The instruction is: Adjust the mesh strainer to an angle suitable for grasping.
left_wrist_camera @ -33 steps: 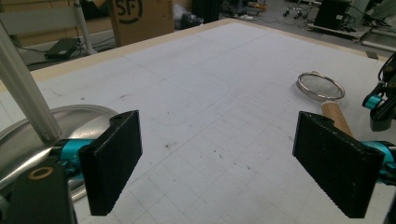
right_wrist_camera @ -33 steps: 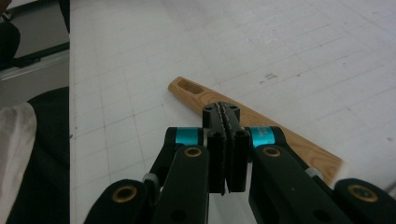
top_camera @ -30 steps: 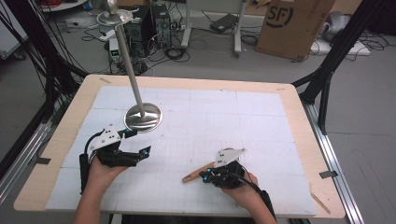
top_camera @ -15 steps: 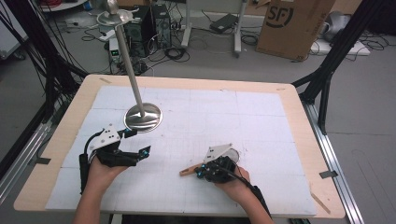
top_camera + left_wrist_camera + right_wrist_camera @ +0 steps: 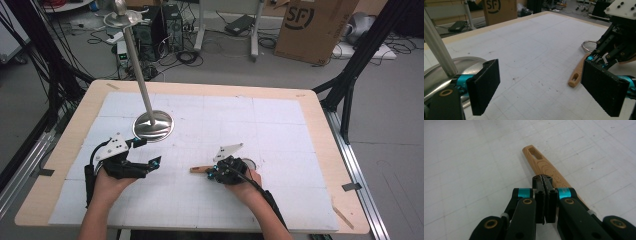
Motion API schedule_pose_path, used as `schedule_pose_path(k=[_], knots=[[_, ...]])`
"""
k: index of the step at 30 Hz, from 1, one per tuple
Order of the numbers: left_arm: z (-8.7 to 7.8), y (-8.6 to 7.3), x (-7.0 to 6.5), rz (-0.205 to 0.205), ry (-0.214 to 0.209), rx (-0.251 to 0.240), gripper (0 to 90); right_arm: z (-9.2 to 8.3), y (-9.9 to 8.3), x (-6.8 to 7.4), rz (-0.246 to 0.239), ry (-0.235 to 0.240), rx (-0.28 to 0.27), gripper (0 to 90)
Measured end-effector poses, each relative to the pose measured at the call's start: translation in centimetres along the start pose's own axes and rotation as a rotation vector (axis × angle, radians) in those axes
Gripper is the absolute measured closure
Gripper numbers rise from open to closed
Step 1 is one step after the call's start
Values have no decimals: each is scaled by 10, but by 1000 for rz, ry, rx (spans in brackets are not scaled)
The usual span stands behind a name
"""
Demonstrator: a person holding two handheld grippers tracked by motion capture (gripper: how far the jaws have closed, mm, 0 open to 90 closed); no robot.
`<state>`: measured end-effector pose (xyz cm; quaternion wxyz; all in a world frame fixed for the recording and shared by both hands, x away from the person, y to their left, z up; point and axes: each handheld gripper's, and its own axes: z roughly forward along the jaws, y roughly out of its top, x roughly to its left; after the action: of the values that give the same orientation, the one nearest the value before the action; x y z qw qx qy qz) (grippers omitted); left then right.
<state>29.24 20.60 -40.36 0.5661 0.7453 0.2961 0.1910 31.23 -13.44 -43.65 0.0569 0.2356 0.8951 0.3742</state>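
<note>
1. Wooden handle (image 5: 546, 166) lies flat on the white mat (image 5: 280, 130), front-centre, w/ a wire ring (image 5: 587, 45) at its far end; prob. a whisk or strainer, can't tell which.
2. Right gripper (image 5: 545, 195): jaws pressed together directly over the handle. Whether any wood is pinched, can't tell; looks like nothing is.
3. Left gripper (image 5: 549, 87): jaws spread wide, empty, near the steel stand base (image 5: 153, 125).
4. Risks: lifting now may leave the handle behind or flick it aside; left gripper could knock the stand pole (image 5: 137, 65) if swung up.
</note>
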Motion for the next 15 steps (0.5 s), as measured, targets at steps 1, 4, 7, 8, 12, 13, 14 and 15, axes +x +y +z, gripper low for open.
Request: schedule_pose_path(k=[1,4,7,8,12,13,14,15], knots=[[0,0,0,1,1,2,164,1,2,-2,5,-10,2,897],[0,0,1,0,2,2,164,1,4,-5,9,-17,-3,897],[0,0,1,0,1,6,164,1,5,-8,14,-27,-2,896],[0,0,1,-2,0,5,164,0,6,-11,22,-34,-9,896],[0,0,0,-4,-1,5,164,1,7,-14,40,-40,-9,896],[0,0,1,-3,-1,6,164,2,7,-18,42,-46,-11,896],[0,0,1,-3,-1,7,164,2,6,-19,46,-47,-12,896],[1,-1,1,-5,-1,6,164,2,6,-20,48,-57,-15,896]])
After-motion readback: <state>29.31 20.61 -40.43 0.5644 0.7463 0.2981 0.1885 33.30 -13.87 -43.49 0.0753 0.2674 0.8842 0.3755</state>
